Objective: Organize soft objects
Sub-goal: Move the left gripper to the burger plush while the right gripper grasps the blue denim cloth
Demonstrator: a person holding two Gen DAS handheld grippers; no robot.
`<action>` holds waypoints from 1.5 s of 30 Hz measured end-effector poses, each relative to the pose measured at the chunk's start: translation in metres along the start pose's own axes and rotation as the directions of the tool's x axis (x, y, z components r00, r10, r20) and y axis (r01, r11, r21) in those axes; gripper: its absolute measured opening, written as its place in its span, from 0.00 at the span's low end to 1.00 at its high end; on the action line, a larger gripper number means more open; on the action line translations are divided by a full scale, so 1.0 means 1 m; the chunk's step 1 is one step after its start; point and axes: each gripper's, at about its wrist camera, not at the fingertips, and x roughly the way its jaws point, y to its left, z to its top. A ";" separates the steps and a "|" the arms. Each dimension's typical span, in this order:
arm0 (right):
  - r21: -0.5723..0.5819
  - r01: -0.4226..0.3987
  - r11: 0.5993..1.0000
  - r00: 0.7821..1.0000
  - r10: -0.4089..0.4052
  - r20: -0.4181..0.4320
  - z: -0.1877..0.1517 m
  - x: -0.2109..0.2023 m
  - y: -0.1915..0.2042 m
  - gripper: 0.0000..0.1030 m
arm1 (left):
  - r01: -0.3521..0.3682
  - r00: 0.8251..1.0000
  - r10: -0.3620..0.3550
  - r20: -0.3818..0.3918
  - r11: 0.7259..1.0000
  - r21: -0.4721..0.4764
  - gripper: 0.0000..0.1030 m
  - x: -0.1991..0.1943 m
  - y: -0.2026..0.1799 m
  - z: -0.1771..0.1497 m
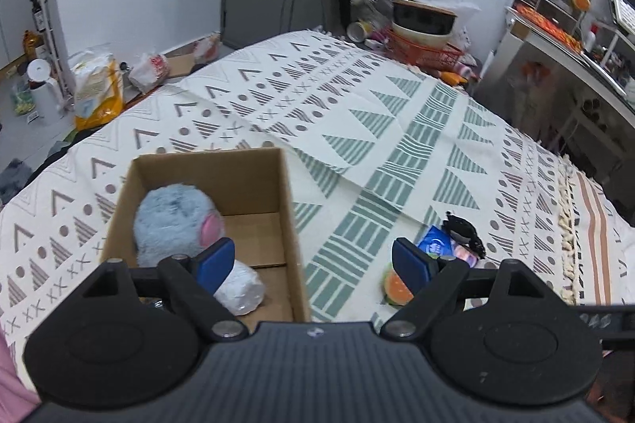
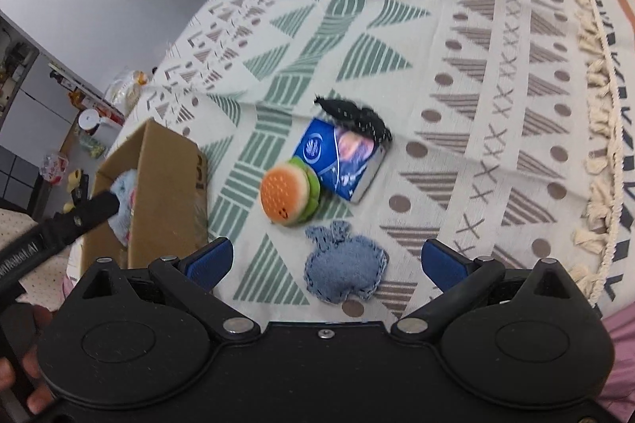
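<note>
An open cardboard box (image 1: 254, 169) (image 2: 166, 184) stands on the patterned cloth; inside lie a fluffy blue plush (image 1: 170, 220) (image 2: 125, 200) and a white soft roll (image 1: 242, 288). My left gripper (image 1: 313, 262) is open and empty, straddling the box's right wall. Right of the box lie a burger plush (image 2: 287, 194) (image 1: 397, 288), a blue tissue pack (image 2: 337, 157) (image 1: 434, 244), a black fabric piece (image 2: 357, 115) (image 1: 464, 230) and a blue denim apple-shaped pad (image 2: 345, 272). My right gripper (image 2: 325, 262) hangs open and empty above the denim pad.
The cloth (image 1: 357, 113) covers a bed-like surface with a tasselled edge (image 2: 595, 129) at the right. A red basket with bowls (image 1: 424, 29) sits at the far end. Bags (image 1: 97, 89) and a kettle stand on the floor at left. A hand (image 2: 24, 379) grips the left tool.
</note>
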 end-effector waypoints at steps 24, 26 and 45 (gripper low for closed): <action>0.138 0.051 0.989 0.990 -0.032 -0.140 0.002 0.055 -0.028 0.74 | 0.121 0.966 -0.095 -0.239 0.988 0.095 0.77 0.081 -0.059 0.010; 0.130 0.055 0.990 0.986 -0.033 -0.165 0.001 0.063 -0.028 0.63 | 0.137 0.960 -0.114 -0.255 0.988 0.071 0.77 0.088 -0.059 0.008; 0.142 0.106 0.984 0.991 -0.093 -0.099 0.006 0.061 -0.043 0.34 | 0.176 0.938 -0.161 -0.308 0.984 0.022 0.77 0.133 -0.074 -0.019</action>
